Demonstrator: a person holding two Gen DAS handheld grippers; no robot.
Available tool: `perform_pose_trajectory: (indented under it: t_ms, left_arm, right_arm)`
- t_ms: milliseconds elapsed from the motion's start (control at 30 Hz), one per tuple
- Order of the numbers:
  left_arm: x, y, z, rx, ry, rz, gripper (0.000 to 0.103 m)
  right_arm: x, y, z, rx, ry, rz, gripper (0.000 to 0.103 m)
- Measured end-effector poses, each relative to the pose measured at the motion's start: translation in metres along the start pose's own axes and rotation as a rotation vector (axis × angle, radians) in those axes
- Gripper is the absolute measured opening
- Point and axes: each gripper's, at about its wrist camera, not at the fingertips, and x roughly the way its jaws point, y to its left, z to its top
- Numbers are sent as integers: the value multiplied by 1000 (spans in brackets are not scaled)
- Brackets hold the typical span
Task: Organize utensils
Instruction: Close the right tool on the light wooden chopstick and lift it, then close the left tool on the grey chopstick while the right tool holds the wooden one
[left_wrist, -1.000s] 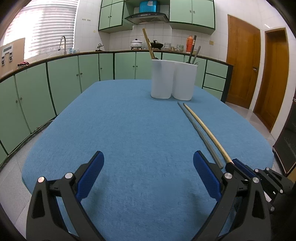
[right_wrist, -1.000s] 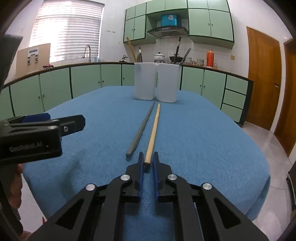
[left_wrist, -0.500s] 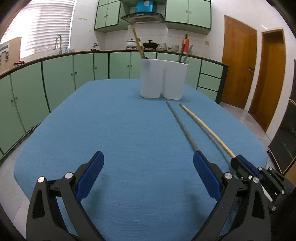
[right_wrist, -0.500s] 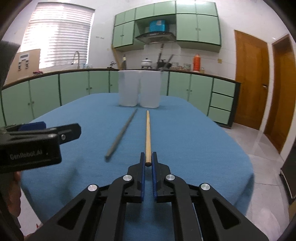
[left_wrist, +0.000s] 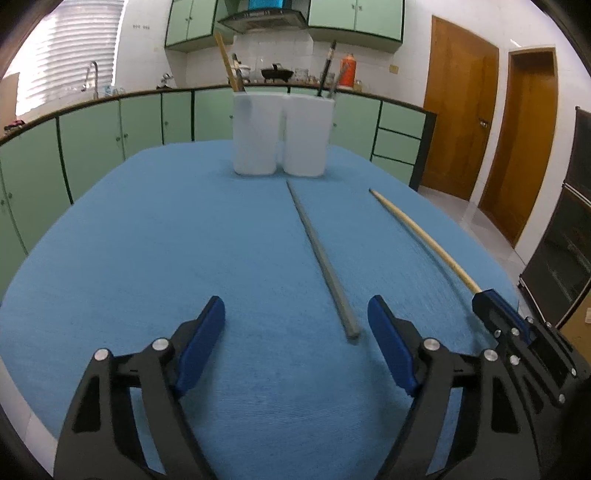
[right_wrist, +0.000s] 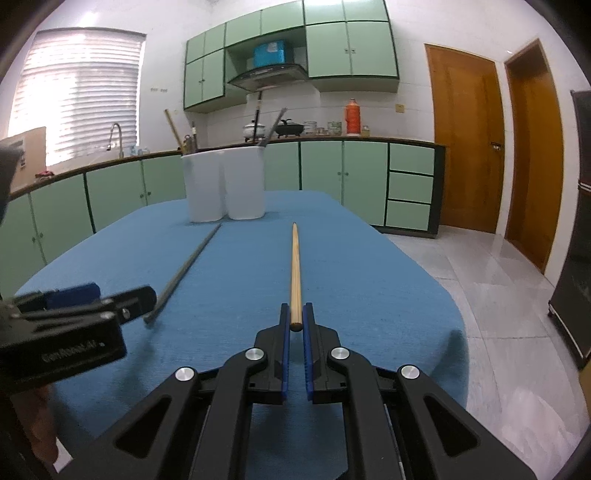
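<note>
right claw (right_wrist: 295, 323) pinched tight on near end of wooden chopstick (right_wrist: 295, 269), stick raised off the blue worktop (right_wrist: 369, 280), tip aimed forward. left claw (left_wrist: 295, 325) spread wide, holding nothing. grey chopstick (left_wrist: 319, 254) lies flat on worktop, near end between the left fingers. white twin holder (left_wrist: 280, 134) at far end, utensils standing inside.

Left wrist view: low over the worktop (left_wrist: 147, 258), facing the white holder (left_wrist: 280, 136).
Right wrist view: beside it, facing the same way.
Shared: worktop, holder, both chopsticks.
</note>
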Motion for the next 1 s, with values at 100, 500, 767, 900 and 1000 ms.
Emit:
perform_pose_trajectory:
  t_ms: [100, 500, 767, 900, 1000]
  left_arm:
    - [4, -6, -1, 13, -3, 6, 71]
    - [9, -28, -6, 30, -20, 26, 21]
    - [7, -30, -4, 11, -20, 39, 7]
    - [1, -31, -4, 21, -32, 53, 7]
    - [-8, -32, -2, 41, -60, 67, 6]
  right_arm:
    - [0, -4, -1, 9, 2, -2, 6]
    - [0, -14, 0, 61, -6, 2, 6]
    - [-3, -17, -2, 78, -12, 2, 6]
    - [-5, -15, -2, 73, -25, 2, 6]
    - [-8, -14, -1, 61, -43, -1, 6]
